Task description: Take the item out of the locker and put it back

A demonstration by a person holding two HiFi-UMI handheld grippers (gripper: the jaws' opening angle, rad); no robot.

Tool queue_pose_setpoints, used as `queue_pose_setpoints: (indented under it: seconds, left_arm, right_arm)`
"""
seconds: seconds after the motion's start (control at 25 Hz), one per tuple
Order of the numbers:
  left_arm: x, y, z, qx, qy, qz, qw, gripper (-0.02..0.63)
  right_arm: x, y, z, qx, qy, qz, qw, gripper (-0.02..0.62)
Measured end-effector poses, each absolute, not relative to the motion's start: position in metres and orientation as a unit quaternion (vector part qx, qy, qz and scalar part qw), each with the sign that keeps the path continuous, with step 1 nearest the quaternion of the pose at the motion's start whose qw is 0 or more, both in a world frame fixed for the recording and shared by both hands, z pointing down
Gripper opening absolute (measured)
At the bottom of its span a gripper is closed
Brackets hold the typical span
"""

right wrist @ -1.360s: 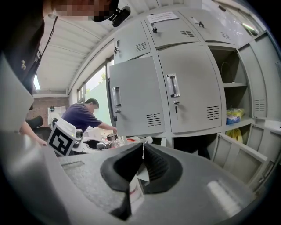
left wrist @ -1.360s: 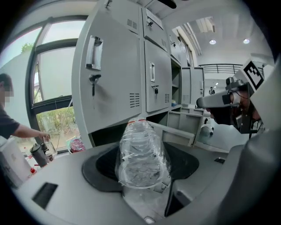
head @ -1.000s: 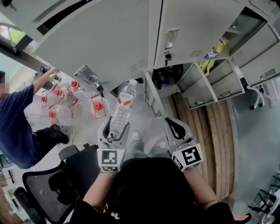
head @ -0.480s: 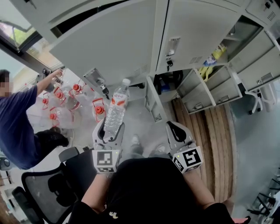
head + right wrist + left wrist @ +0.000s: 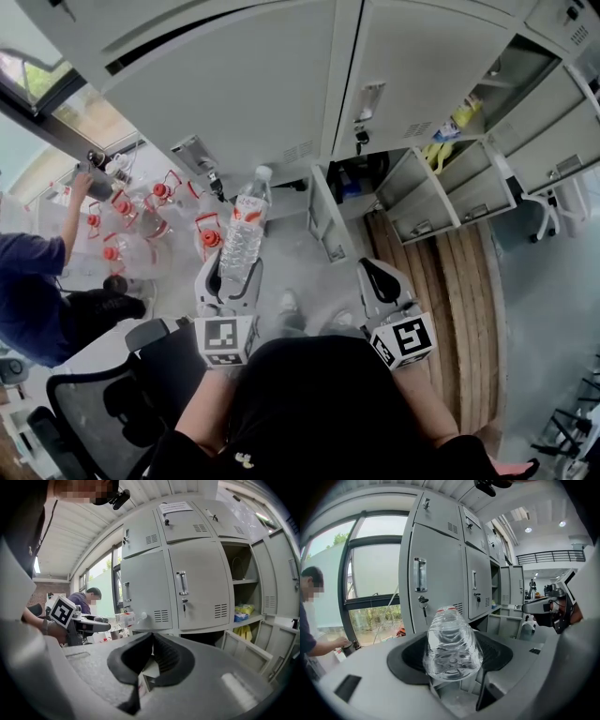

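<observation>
A clear plastic water bottle [image 5: 242,234] with a red-and-white label and white cap lies along my left gripper [image 5: 228,272], which is shut on its lower half. In the left gripper view the bottle [image 5: 452,644] points base-first at the camera, between the black pads. My right gripper [image 5: 378,279] is shut with nothing in it; its pads [image 5: 161,656] meet at the tips. Both grippers are held in front of the grey lockers [image 5: 281,84]. A bottom locker [image 5: 361,173] stands with its door open, to the right of the bottle.
More open lockers [image 5: 497,122] at the right hold yellow and blue items [image 5: 450,122]. A person [image 5: 37,291] crouches at the left by several large jugs with red caps [image 5: 141,220]. A black office chair [image 5: 112,394] stands at the lower left. Wooden boards [image 5: 450,281] lie at the right.
The left gripper and the bottle have shifted a little left and up. The person at the left has bent further toward the jugs. The right gripper has hardly moved.
</observation>
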State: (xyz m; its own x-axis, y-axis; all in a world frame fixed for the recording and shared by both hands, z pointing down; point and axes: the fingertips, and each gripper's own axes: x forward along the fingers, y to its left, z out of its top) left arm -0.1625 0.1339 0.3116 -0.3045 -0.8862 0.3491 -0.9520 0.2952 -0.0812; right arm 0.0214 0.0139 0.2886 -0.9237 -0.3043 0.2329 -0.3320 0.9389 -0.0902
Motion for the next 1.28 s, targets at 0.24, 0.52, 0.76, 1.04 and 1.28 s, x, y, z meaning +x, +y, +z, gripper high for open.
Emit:
queue_pose_setpoints:
  seconds: [0.24,0.52,0.76,1.04,1.28]
  left_arm:
    - [-0.167,0.131,0.317,0.579,-0.794,0.140,0.122,0.300]
    - [-0.180,0.129,0.319,0.567,-0.801,0.138,0.132,0.301]
    - [-0.181,0.123,0.333,0.582,-0.788,0.139,0.146,0.302]
    - [-0.175,0.113,0.355,0.603,-0.766,0.146,0.166,0.302]
    - [-0.171,0.110,0.384,0.625,-0.741,0.160,0.185,0.301]
  right_arm:
    - [0.020,0.011,0.290,0.167,-0.978,0.065,0.110,0.003]
    - [0.017,0.012,0.293,0.171,-0.976,0.067,0.115,0.003]
    - [0.016,0.015,0.300,0.179,-0.973,0.074,0.125,0.003]
    - [0.018,0.021,0.309,0.196,-0.968,0.081,0.134,0.003]
    - [0.023,0.030,0.322,0.218,-0.960,0.093,0.150,0.003]
